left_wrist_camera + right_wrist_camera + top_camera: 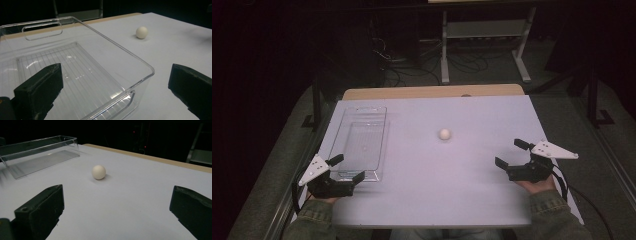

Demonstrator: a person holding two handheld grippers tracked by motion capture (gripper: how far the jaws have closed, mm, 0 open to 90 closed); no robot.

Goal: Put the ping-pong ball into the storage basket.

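Observation:
A small white ball rests on the white table near its middle; it also shows in the left gripper view and the right gripper view. A clear plastic bin stands empty at the left. My left gripper hovers at the bin's near end, jaws wide apart with the bin's near right corner between them, untouched. At the right, my right gripper is open too and faces the ball from a distance, nothing between its jaws.
The white table ends in a wooden strip at the far edge. Beyond it, on a dark floor, are cables and a white metal stand. A black frame post stands to the right.

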